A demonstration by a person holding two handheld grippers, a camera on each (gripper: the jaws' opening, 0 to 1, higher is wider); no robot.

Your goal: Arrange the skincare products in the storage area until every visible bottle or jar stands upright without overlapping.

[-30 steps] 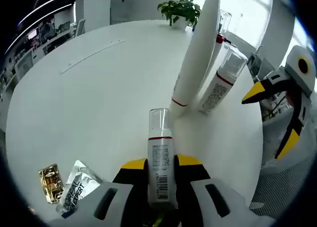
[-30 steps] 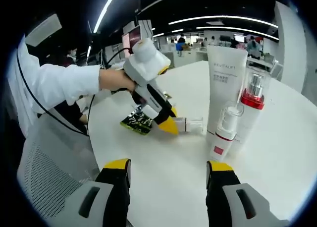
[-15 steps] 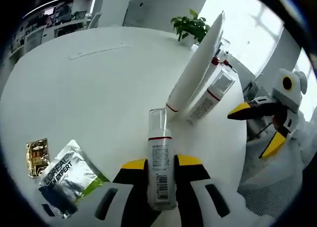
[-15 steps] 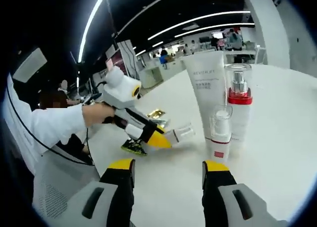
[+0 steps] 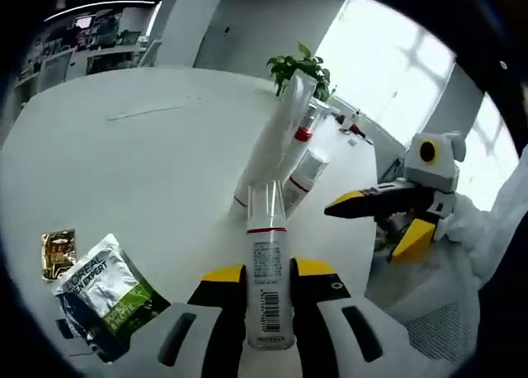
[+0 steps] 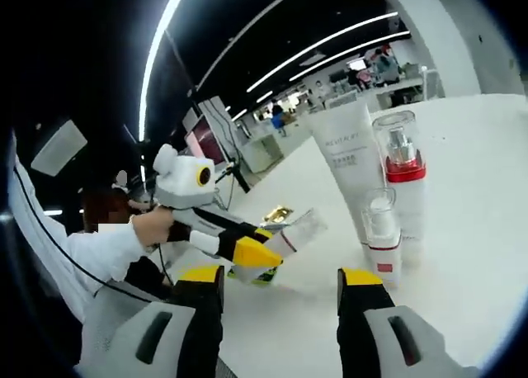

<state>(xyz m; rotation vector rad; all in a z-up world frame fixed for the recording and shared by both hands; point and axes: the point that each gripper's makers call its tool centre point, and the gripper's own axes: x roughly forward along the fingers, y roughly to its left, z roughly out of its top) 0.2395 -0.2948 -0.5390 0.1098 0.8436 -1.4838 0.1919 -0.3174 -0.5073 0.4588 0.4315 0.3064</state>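
We read the layout as a standing group under construction: a tall white tube (image 6: pixel 349 167), a clear-capped pump bottle with a red collar (image 6: pixel 402 184) and a short spray bottle (image 6: pixel 382 244) stand upright and packed close together on the round white table (image 5: pixel 140 163), and the remaining bottle is being carried toward them so it can be set on its base beside the group without leaning on anything. That small clear-capped bottle (image 5: pixel 267 279) is clamped between the yellow-tipped jaws of our left gripper (image 5: pixel 268 272), which press on its barcoded body while its cap points up the view toward twelve o'clock, at the group; in the right gripper view the same bottle (image 6: pixel 293 233) hangs tilted above the tabletop at about nine o'clock from the spray bottle, apart from it, so it seems held this way to be turned upright on the way down. Our right gripper (image 6: pixel 280 281) has its jaws spread wide with nothing between them, hovering low over the table edge; we judge it is kept free to steady the neighbours if the newcomer nudges them. At about eight o'clock in the left gripper view lie a silver-and-green sachet (image 5: pixel 103 291) and a small gold packet (image 5: pixel 58 252), flat on the table and well apart from the bottles. A potted plant (image 5: pixel 299 67) sits behind the group at the far rim.
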